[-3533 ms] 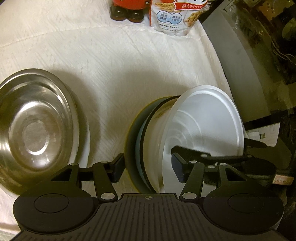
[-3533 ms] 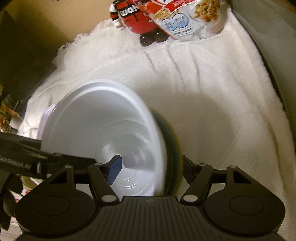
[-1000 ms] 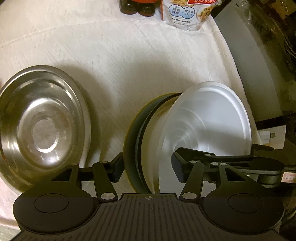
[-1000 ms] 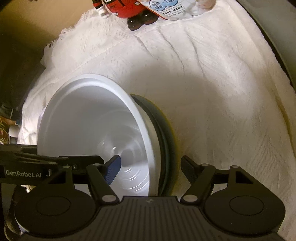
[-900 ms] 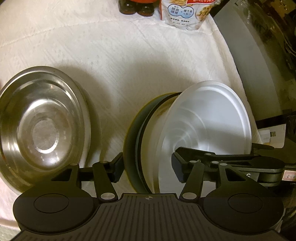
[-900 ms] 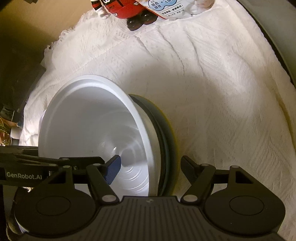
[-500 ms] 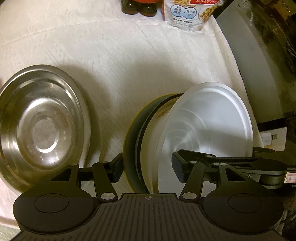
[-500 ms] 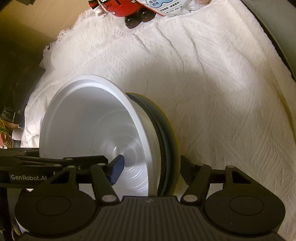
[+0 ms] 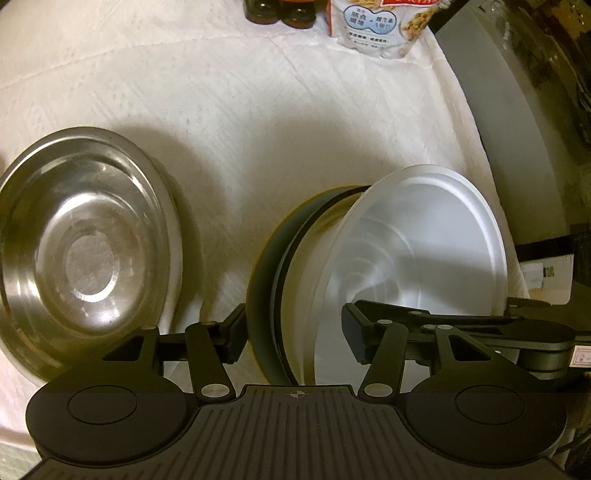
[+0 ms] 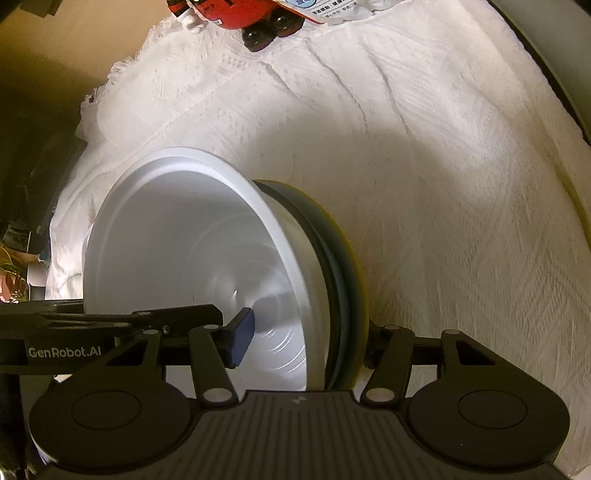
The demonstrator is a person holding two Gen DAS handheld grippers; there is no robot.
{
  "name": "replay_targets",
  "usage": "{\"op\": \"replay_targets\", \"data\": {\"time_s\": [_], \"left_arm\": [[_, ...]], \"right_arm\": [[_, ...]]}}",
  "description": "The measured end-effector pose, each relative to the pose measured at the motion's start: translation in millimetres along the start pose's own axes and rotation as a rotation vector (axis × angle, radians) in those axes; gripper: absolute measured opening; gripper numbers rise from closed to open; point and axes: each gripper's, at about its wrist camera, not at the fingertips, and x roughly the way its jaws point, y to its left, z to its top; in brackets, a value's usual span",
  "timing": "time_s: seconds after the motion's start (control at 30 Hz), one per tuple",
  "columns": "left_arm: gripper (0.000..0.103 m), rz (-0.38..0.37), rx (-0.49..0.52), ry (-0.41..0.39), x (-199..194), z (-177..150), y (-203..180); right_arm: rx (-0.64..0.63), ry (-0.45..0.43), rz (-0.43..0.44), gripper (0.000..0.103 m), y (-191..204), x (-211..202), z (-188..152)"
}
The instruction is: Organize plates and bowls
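Observation:
A white bowl (image 9: 424,229) (image 10: 184,240) sits stacked on a dark plate (image 9: 277,280) (image 10: 340,280) and a yellow plate (image 9: 256,295) (image 10: 360,288). My left gripper (image 9: 293,332) straddles the stack's left side, shut on it, with one finger outside the yellow rim and one in the bowl. My right gripper (image 10: 308,343) straddles the opposite side. Its jaws are closing: the blue pad (image 10: 242,339) stands inside the bowl, short of the wall. The other finger is partly hidden behind the yellow rim. A steel bowl (image 9: 88,236) lies to the left.
A white textured cloth (image 9: 258,129) covers the table. At the back stand dark bottles (image 9: 280,14), a snack bag (image 9: 376,26) and a red figure (image 10: 229,11). A grey surface (image 9: 517,129) borders the cloth on the right. The cloth's frayed edge (image 10: 110,81) ends at far left.
My right gripper's jaws have narrowed around the stack: the blue pad slid further into the bowl and the other finger came up against the yellow rim. The left wrist view is nearly unchanged.

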Motion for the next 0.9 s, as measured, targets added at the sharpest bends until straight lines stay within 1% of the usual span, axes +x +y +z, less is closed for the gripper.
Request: {"op": "replay_targets", "data": {"time_s": [0.2,0.4,0.6,0.77,0.9], "left_arm": [[0.058,-0.001,-0.014,0.004,-0.5,0.4,1.2],[0.058,0.01,-0.006,0.002,-5.7,0.9,0.5],[0.058,-0.02,-0.001,-0.009,-15.0,0.8,4.8],[0.058,-0.039,0.016,-0.035,-47.9,3.1,15.4],[0.058,-0.037,0.037,-0.087,-86.7,5.2,31.6]], "right_arm": [[-0.003,0.016,-0.002,0.058,1.3,0.7,1.6],[0.018,0.044,0.011,0.058,1.0,2.0,7.8],[0.016,0.033,-0.007,0.058,8.7,-2.0,8.4],[-0.01,0.015,-0.022,0.058,25.9,-17.0,11.6],[-0.056,-0.022,-0.012,0.058,57.4,-32.8,15.2]]}}
